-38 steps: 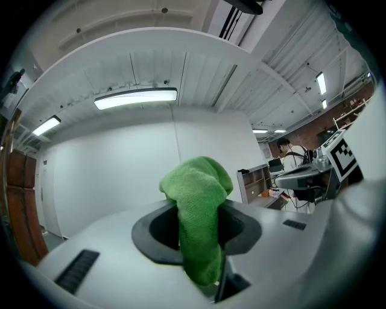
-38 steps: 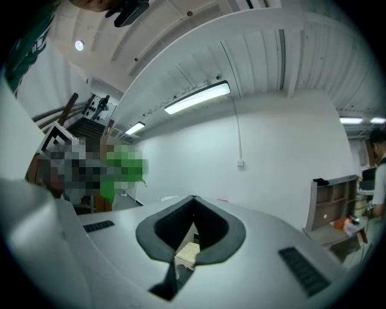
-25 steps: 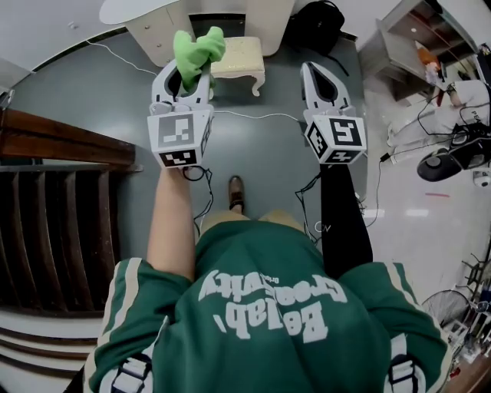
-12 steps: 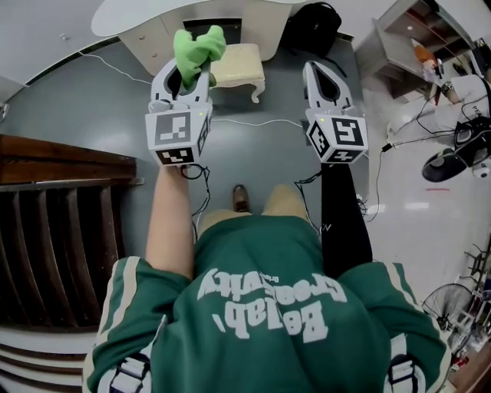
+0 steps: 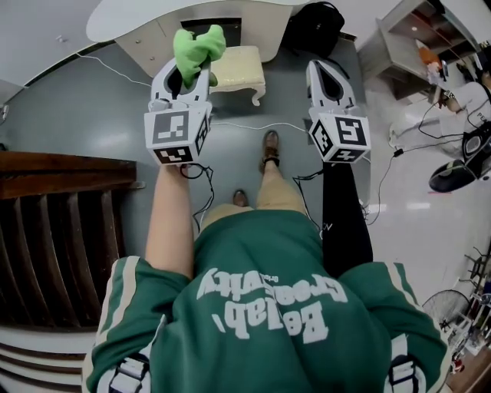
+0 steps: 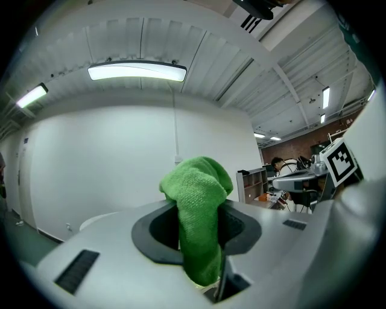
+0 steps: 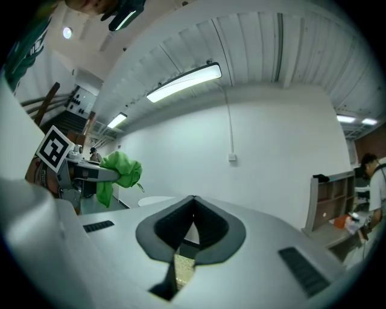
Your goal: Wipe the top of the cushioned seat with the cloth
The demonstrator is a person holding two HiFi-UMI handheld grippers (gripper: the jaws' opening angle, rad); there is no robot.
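A bright green cloth (image 5: 196,47) sticks up from my left gripper (image 5: 182,77), whose jaws are shut on it; in the left gripper view the cloth (image 6: 198,235) fills the gap between the jaws. The cream cushioned seat (image 5: 238,61), a small stool with curved legs, stands on the grey floor just beyond and right of the left gripper. My right gripper (image 5: 326,75) is held level with the left one, shut and holding nothing (image 7: 192,202). The right gripper view also catches the cloth (image 7: 118,173) at its left.
A white curved-top desk with drawers (image 5: 165,23) stands behind the seat, a black bag (image 5: 316,27) to its right. Dark wooden stairs (image 5: 54,222) run along the left. Cables (image 5: 253,123) cross the floor. A shelf (image 5: 406,42) and equipment stand at the right.
The person has stepped forward, one foot now ahead on the floor. Both grippers stayed raised and shut, with the seat and desk drawing slightly nearer.
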